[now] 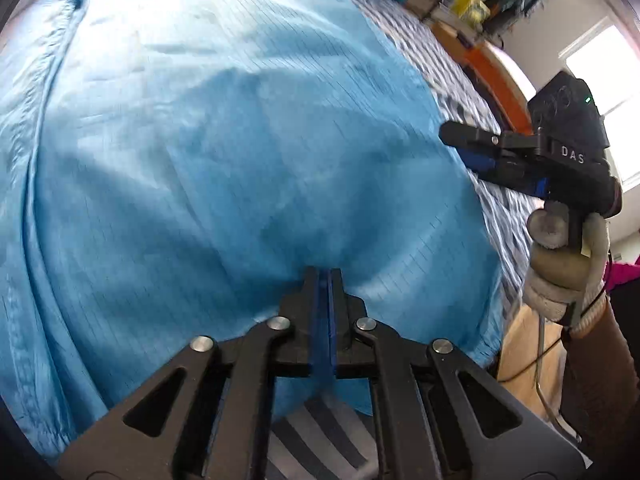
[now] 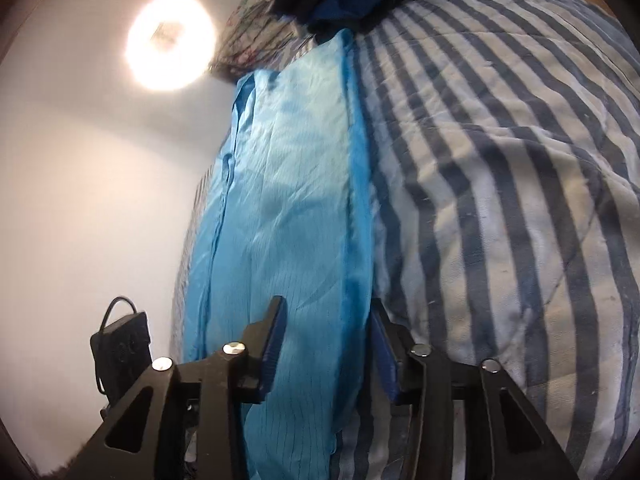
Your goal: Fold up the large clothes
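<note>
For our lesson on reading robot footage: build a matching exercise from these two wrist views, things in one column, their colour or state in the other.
Things:
1. left gripper
2. right gripper
3. garment
4. bedspread

Descriptions:
A. navy and white stripes
B. jaws apart, fabric between them
C. plain light blue, spread out
D. jaws closed on the blue fabric

Pairs: 1-D, 2-B, 3-C, 4-A

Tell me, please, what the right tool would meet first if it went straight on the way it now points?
Most likely the blue garment: the right tool stands open with the cloth's edge between its fingers, untouched as far as I can tell. The striped bedding lies just beside and beneath it.
</note>
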`<move>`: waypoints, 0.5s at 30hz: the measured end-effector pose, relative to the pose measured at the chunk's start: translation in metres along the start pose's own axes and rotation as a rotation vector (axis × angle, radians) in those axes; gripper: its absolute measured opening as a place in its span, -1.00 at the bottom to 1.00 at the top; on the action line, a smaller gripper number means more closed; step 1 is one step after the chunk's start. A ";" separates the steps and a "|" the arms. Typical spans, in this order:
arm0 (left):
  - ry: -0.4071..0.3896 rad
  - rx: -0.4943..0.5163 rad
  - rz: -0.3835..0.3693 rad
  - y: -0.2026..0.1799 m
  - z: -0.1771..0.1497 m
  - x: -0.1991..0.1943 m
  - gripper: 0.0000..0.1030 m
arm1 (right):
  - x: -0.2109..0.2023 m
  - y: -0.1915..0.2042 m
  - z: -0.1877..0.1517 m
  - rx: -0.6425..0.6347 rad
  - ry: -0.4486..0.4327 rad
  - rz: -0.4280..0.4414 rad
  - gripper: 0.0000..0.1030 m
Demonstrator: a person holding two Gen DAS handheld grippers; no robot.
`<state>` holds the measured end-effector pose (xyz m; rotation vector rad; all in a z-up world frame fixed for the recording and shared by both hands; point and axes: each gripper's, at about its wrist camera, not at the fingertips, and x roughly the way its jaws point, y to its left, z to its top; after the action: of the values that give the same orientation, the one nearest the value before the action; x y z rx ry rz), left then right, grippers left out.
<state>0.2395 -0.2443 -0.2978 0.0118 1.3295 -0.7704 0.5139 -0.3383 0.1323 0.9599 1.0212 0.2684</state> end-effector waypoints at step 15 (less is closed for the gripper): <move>-0.144 0.012 0.063 -0.010 0.103 0.028 -0.97 | 0.012 0.013 0.005 -0.058 -0.008 -0.042 -0.14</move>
<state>0.3239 -0.3095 -0.2893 0.0074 1.1824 -0.7130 0.5269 -0.3262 0.1359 0.8853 1.0194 0.2579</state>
